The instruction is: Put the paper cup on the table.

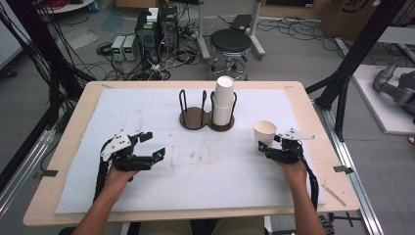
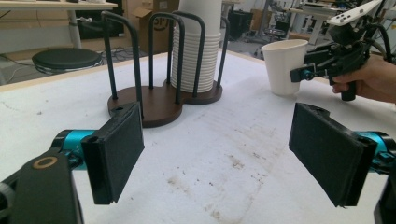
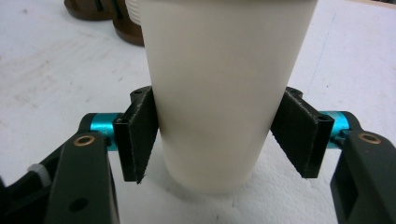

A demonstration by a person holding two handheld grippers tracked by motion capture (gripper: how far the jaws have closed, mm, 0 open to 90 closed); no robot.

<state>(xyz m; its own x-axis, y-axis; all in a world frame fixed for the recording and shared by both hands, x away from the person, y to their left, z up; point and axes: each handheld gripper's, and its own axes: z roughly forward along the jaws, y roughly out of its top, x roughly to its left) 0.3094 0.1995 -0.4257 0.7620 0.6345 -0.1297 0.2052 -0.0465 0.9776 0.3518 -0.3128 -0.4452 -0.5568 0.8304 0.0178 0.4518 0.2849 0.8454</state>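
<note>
Right tool [image 3: 217, 140] clamped on lone paper cup [image 1: 265, 133], cup standing on surface [image 1: 147, 112] right of cup rack [image 1: 205, 117]. Left tool [image 2: 217, 154] wide open, empty, hovering. Worry: thin wall, squeeze harder and cup buckles or tips over.

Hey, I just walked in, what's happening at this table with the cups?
A person sits at a table with a gripper in each hand. The right gripper has its jaws around a single paper cup standing upright on the white mat; both pads look to be touching the cup's sides. The left gripper is open and holds nothing, resting above the mat. Behind them, a stack of cups stands in one side of a two-slot wooden cup holder; the other slot is empty.
</note>
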